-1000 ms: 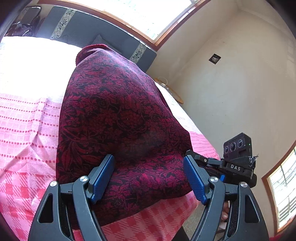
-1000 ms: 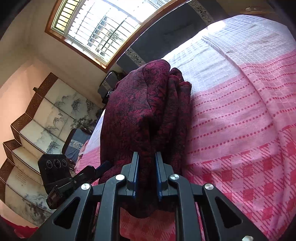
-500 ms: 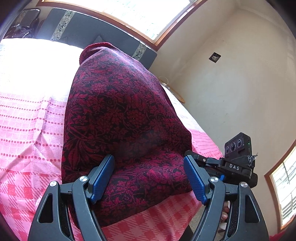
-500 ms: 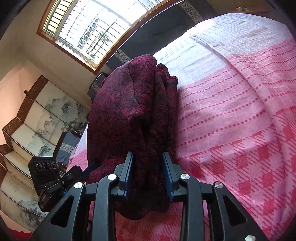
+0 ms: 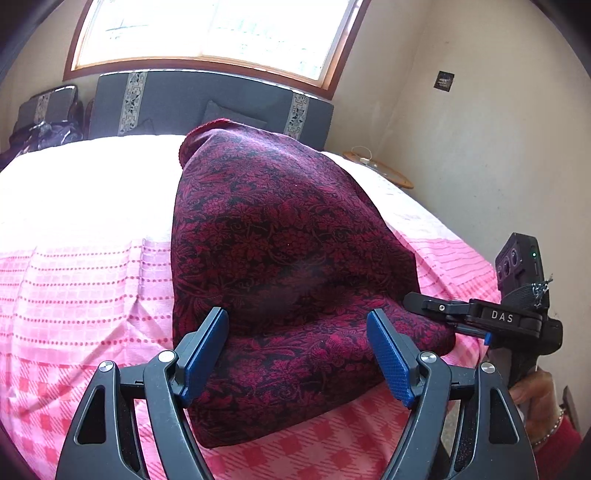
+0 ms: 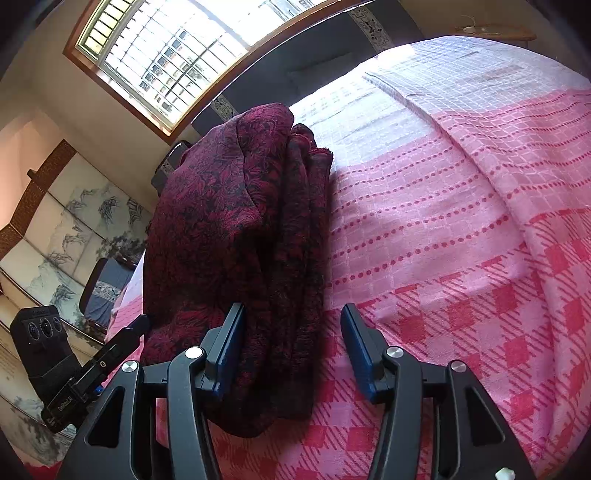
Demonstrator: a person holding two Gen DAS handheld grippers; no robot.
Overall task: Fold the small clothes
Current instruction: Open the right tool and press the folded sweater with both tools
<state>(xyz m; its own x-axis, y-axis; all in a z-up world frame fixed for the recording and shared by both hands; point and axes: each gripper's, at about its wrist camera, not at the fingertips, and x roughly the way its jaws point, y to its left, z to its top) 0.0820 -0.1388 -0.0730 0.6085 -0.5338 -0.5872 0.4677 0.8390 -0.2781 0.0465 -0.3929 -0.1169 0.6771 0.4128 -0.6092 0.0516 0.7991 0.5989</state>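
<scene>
A dark red floral garment [image 5: 280,251] lies folded in a thick stack on the pink checked bedspread [image 5: 74,295]. My left gripper [image 5: 299,354] is open, its blue pads either side of the garment's near edge without pinching it. In the right wrist view the garment [image 6: 229,236] shows as layered folds. My right gripper [image 6: 291,354] is open, with the stack's edge lying between its jaws. The right gripper also shows in the left wrist view [image 5: 480,317], beside the garment's right corner.
A dark headboard [image 5: 207,103] and a window [image 5: 207,33] stand behind the bed. A small wooden side table [image 5: 384,170] is at the far right corner. A painted folding screen [image 6: 55,236] stands to the left. The bed's near edge is just below the grippers.
My right gripper has opened and let go of the garment's edge. The garment has settled lower onto the bed. The left gripper stays open and has tilted to look further up the bed.
</scene>
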